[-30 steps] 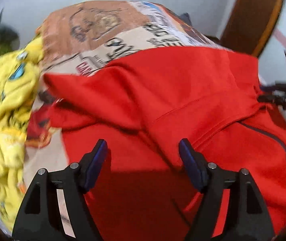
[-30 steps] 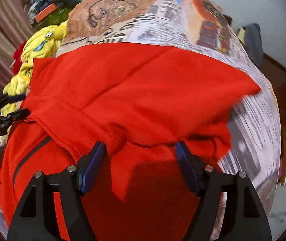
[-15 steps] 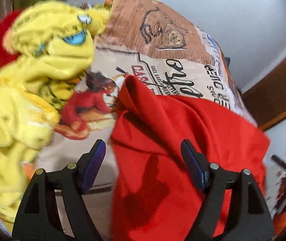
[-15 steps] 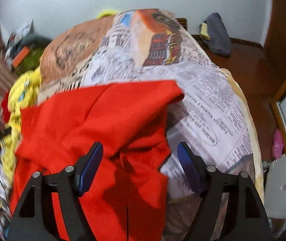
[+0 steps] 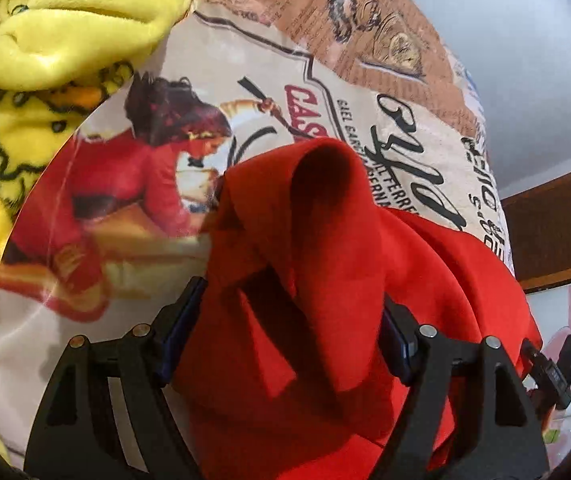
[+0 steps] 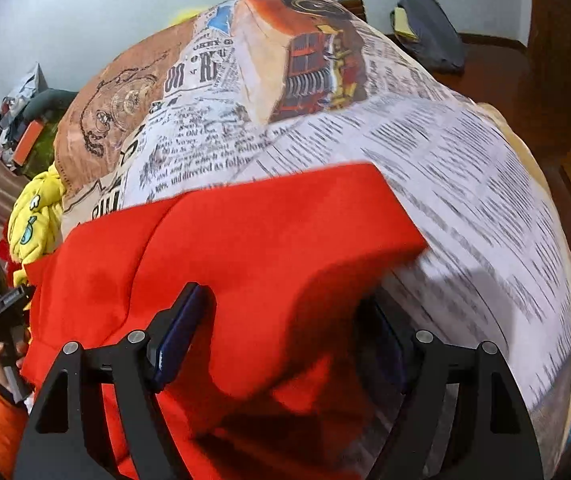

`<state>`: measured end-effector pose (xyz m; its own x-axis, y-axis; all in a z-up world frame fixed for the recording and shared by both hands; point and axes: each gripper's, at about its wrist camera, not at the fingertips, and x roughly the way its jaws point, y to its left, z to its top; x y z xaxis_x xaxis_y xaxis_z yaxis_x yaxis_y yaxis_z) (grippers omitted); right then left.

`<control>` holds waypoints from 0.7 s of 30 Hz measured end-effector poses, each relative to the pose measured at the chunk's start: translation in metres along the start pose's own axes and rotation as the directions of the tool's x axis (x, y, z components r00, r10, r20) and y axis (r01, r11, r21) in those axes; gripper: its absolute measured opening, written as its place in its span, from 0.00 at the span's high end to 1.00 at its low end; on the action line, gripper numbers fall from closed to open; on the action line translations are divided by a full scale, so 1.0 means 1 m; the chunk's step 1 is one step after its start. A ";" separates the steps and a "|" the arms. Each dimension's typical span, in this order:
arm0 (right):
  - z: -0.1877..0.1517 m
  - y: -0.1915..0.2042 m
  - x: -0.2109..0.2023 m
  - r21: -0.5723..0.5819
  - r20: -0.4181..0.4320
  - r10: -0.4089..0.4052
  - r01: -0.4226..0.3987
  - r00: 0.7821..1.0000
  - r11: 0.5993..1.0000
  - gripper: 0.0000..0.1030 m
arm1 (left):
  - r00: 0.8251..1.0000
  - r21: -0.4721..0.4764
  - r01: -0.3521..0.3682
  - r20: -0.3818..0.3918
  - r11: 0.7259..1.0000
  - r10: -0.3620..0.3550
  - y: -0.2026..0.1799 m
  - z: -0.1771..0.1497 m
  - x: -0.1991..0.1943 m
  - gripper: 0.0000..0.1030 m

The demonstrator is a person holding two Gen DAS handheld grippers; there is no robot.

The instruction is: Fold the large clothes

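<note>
The red garment lies bunched on the bed's printed cover. The left gripper is closing around a raised fold, fingers not yet clamped; the right gripper straddles the cloth, released. A yellow blanket lies beside

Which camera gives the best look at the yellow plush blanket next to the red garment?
The left wrist view: the yellow plush blanket fills its upper left corner, close enough to show the fuzzy pile and black drawings. The right wrist view shows only a small bunched strip of it at the left edge, beyond the red garment.
</note>
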<state>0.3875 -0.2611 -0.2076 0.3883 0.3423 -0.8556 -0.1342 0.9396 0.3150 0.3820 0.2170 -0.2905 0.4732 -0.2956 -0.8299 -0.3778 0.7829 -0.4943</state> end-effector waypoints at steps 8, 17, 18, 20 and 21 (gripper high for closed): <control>0.012 0.015 0.002 -0.083 0.054 -0.007 0.011 0.999 0.996 0.81 | 0.996 0.061 0.020 0.082 0.998 -0.025 -0.001 -0.007 -0.026 0.85; 0.059 0.045 -0.004 -0.167 0.156 -0.040 0.067 0.987 0.984 0.86 | 0.970 0.204 -0.086 0.242 0.975 0.035 -0.049 0.037 -0.064 0.91; 0.068 0.047 -0.003 -0.164 0.165 -0.040 0.067 0.985 0.984 0.86 | 0.966 0.210 -0.089 0.256 0.974 0.033 -0.055 0.045 -0.065 0.91; 0.084 0.051 0.002 -0.159 0.183 -0.044 0.074 0.982 0.985 0.86 | 0.959 0.223 -0.106 0.280 0.969 0.040 -0.063 0.058 -0.065 0.91; 0.091 0.053 0.005 -0.159 0.192 -0.049 0.080 0.980 0.984 0.86 | 0.955 0.232 -0.126 0.293 0.964 0.054 -0.068 0.065 -0.063 0.91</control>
<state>0.4651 -0.2104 -0.1575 0.5622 0.2881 -0.7752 -0.2454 0.9532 0.1763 0.4292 0.2181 -0.1880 0.6646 -0.0795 -0.7429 -0.2389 0.9195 -0.3121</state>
